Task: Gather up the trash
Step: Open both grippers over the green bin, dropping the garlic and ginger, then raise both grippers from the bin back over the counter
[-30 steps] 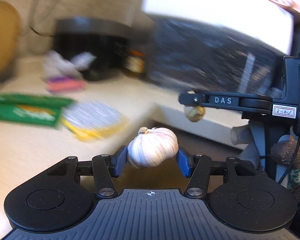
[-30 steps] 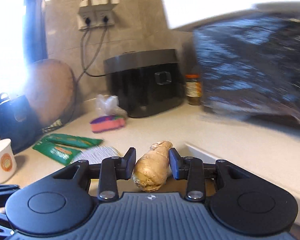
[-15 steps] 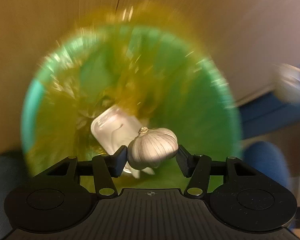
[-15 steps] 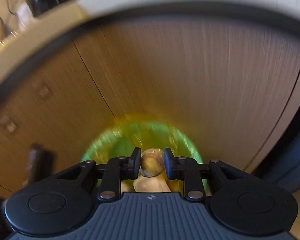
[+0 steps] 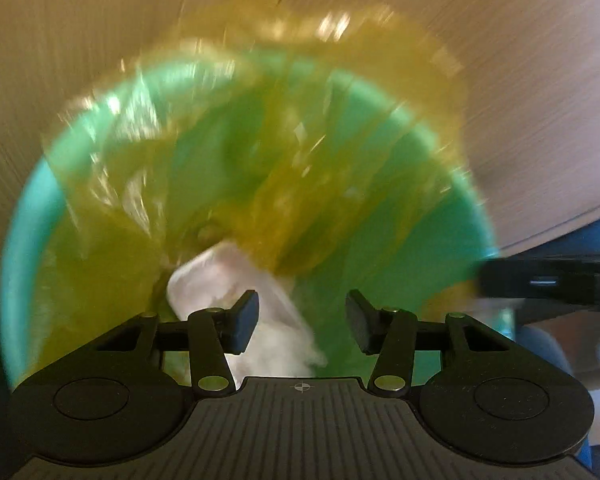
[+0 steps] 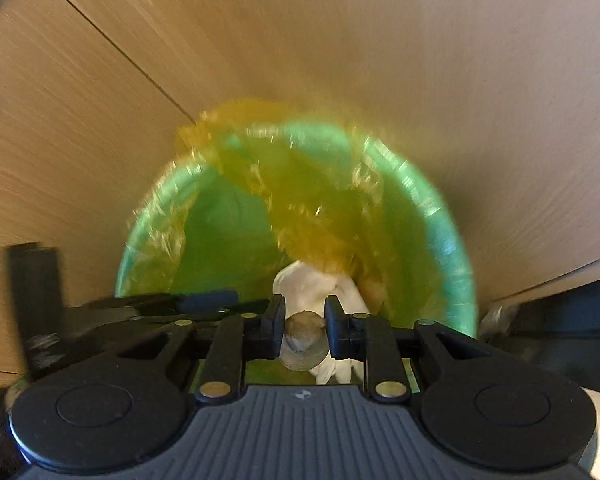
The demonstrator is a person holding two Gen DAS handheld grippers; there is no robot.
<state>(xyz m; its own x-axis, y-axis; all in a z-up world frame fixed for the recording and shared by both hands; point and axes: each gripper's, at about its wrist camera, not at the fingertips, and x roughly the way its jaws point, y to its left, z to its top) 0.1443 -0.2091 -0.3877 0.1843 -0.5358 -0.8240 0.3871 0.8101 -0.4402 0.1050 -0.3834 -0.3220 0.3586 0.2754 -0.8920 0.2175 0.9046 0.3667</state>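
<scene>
A green bin (image 5: 452, 216) with a yellow plastic liner (image 5: 340, 92) fills the left wrist view, seen from above; a white crumpled item (image 5: 220, 276) lies inside. My left gripper (image 5: 302, 322) is open and empty over the bin. The garlic is out of sight. In the right wrist view my right gripper (image 6: 304, 326) is shut on the piece of ginger (image 6: 302, 340) above the same bin (image 6: 448, 240), over the white item (image 6: 312, 286). The left gripper (image 6: 196, 300) shows blurred at the left there.
Wooden cabinet doors (image 6: 340, 60) stand right behind the bin. A dark blue surface (image 5: 580, 232) lies at the right of the bin. The right gripper's black body (image 5: 548, 280) reaches in from the right edge of the left wrist view.
Both grippers swung from the counter down over the bin. My left gripper opened and the garlic is gone from it. My right gripper still holds the ginger.
</scene>
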